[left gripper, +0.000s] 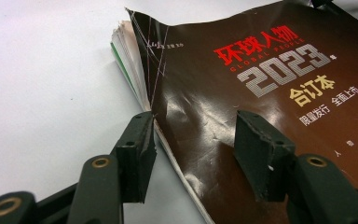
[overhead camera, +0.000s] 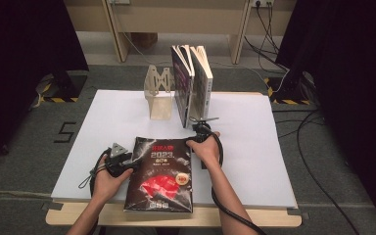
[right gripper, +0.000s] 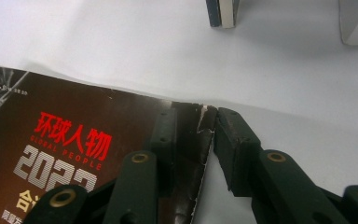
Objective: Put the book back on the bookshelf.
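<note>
At the bottom centre of the high view a thick dark magazine [overhead camera: 160,175] lies flat on the white bench [overhead camera: 254,161], its near end over the bench's front edge, and a hand works at each of its upper corners: the left tongs [overhead camera: 127,164] at its left edge, the right tongs [overhead camera: 199,133] at its upper right corner. That two-sided approach looks meant to lift the floppy volume evenly, since a bound stack of this thickness would sag or fan open if taken from one side alone. The left gripper view gives what the high view cannot: the left tongs [left gripper: 193,149] stand spread, one jaw out on the bare bench beside the page edges and the other over the glossy cover [left gripper: 242,93], with nothing pinched yet and the cover's corner curled and creased. The right gripper view shows the right tongs [right gripper: 196,149] also parted, straddling the torn cover corner (one jaw lies over the cover, the other on the bench side), so they are released as well, poised to close on that edge. Farther up the high view, two books [overhead camera: 192,83] stand upright against a clear acrylic bookend [overhead camera: 159,95] near the bench's far edge, probably where the magazine is headed; the right gripper view catches just their lower corners [right gripper: 222,11] at its top.
</note>
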Demonstrator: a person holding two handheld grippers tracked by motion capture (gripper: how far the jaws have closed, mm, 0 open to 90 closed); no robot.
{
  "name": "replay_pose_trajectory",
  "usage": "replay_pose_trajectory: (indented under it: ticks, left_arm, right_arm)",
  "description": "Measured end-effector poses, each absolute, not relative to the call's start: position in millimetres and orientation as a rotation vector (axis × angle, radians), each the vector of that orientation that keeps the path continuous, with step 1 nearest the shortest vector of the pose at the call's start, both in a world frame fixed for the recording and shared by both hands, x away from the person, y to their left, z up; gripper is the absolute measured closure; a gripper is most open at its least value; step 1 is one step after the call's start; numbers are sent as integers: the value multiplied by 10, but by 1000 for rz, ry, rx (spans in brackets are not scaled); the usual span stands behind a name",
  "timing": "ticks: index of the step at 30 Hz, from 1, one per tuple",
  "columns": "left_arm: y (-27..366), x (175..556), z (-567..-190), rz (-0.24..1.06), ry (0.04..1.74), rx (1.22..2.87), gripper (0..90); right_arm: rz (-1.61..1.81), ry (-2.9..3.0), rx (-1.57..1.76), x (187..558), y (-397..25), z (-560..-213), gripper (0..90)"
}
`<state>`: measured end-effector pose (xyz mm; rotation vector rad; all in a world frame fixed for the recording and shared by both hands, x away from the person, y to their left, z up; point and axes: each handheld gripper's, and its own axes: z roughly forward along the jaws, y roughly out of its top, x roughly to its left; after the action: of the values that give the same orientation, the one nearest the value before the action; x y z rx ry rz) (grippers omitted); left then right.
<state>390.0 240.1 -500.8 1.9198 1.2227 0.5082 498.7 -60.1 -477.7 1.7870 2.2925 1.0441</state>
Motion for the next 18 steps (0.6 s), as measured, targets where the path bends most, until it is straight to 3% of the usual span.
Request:
replay_pose_trajectory:
  ticks: [9,14,18]
  left_arm:
    - [2405,3902,-5010,502,1233,1910,477]
    - [2411,3901,-5009,504,1236,1912,476]
    - [2412,3901,-5010,508,1236,1910,476]
  right_arm:
    - [1143,2353,1872,5010,-652,-4809,750]
    - [1208,2358,1864,4995,-664,-4728,854]
    - [1236,2361,1840,4973,-655,-4649,867]
